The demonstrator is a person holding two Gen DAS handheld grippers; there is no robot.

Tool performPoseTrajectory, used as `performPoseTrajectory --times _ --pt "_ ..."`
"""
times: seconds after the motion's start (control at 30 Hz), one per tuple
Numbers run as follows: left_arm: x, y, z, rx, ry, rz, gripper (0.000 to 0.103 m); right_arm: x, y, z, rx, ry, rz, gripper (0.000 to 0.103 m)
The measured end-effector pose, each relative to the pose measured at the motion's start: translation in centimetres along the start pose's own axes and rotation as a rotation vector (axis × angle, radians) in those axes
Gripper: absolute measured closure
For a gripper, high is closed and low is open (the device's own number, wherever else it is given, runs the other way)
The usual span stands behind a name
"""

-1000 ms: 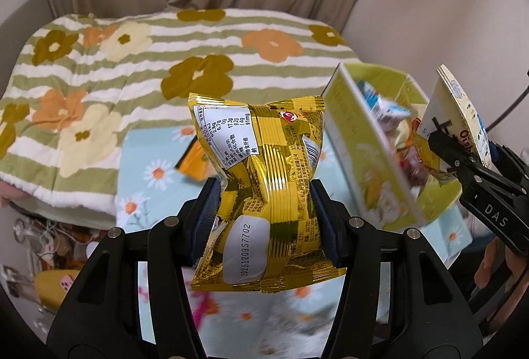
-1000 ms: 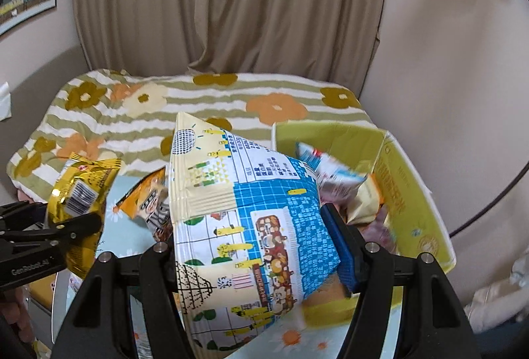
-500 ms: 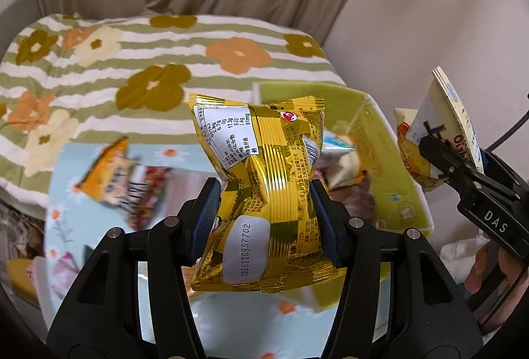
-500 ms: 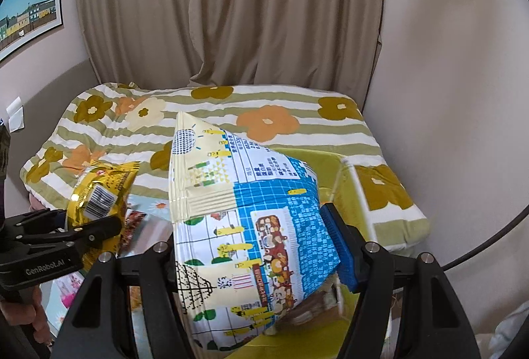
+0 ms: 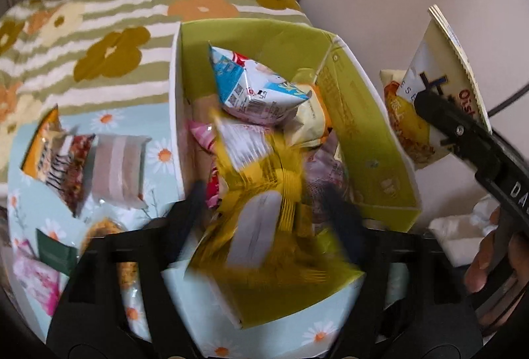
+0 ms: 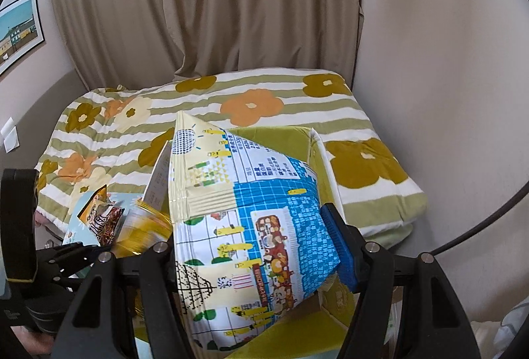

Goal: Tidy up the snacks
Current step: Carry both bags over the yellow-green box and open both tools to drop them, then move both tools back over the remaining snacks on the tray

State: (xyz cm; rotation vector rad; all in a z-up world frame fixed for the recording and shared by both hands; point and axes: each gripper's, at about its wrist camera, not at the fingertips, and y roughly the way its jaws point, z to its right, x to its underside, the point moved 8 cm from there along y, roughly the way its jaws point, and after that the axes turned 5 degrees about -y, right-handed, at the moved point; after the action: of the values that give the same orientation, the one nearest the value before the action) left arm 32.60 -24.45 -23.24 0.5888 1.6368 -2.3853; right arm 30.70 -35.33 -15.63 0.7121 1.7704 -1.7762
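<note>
A home bedroom: a flower-patterned striped bedspread (image 6: pixel 231 114), beige curtains (image 6: pixel 205 5) behind it, a framed picture (image 6: pixel 18 31) on the wall.

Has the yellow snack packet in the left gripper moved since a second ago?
Yes. The yellow snack packet was beside the green box, over the daisy cloth; now it sits blurred above the box's open top, between the left gripper's parting fingers.

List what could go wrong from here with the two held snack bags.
1. The green box is already heaped; the blurred yellow bag at the left gripper may slide off the pile, over a wall.
2. The big blue-and-cream bag in the right gripper may not fit on top.
</note>
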Motion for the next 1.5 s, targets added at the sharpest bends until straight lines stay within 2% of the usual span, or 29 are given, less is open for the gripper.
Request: performPoseTrajectory --times 0.03,0.1,0.4,0.53,0.6,0.63,0.67,0.73,0.83,1.17,1.5 --pt "0.0 -0.2 0.1 -0.024 0.022 0.013 0.0 0.1 0.0 0.3 0.007 0.003 -0.002 0.041" --pt "0.2 -0.6 -0.1 -0.033 0.036 0.016 0.001 0.2 -0.1 0.7 0.008 0.014 -0.005 0.04" --pt "0.1 -2.2 -2.7 -0.037 -0.028 0.045 0.001 2.2 0.8 1.8 -0.003 0.039 -0.069 0.04" --pt "0.2 -2.8 -3.3 -0.045 -0.039 0.053 0.001 2.9 1.5 1.6 0.04 0.029 -0.106 0.04" --pt "0.2 -3.0 -3.5 -0.051 -0.042 0.056 0.001 3.3 1.7 1.2 0.025 0.035 -0.125 0.037" --pt "0.3 -3.2 -3.7 -0.055 -0.044 0.057 0.001 3.4 1.7 1.0 0.005 0.043 -0.126 0.032" --pt "0.3 -3.3 -3.8 -0.055 -0.046 0.059 0.001 3.3 1.4 0.8 -0.02 0.052 -0.108 0.017" --pt "0.4 -3.7 -4.0 -0.055 -0.049 0.066 0.001 2.8 0.0 0.5 -0.064 0.059 -0.023 0.0" --pt "0.6 -4.1 -4.4 -0.061 -0.06 0.073 0.001 2.5 -1.3 0.6 -0.06 0.039 0.024 0.0" --pt "1.8 -5.0 -5.3 -0.1 -0.094 0.083 0.001 3.6 -1.9 0.8 -0.101 0.047 -0.013 0.0" --pt "3.1 -8.0 -6.2 -0.188 -0.118 0.118 0.001 3.3 -2.5 -1.2 -0.162 -0.029 0.022 0.0"
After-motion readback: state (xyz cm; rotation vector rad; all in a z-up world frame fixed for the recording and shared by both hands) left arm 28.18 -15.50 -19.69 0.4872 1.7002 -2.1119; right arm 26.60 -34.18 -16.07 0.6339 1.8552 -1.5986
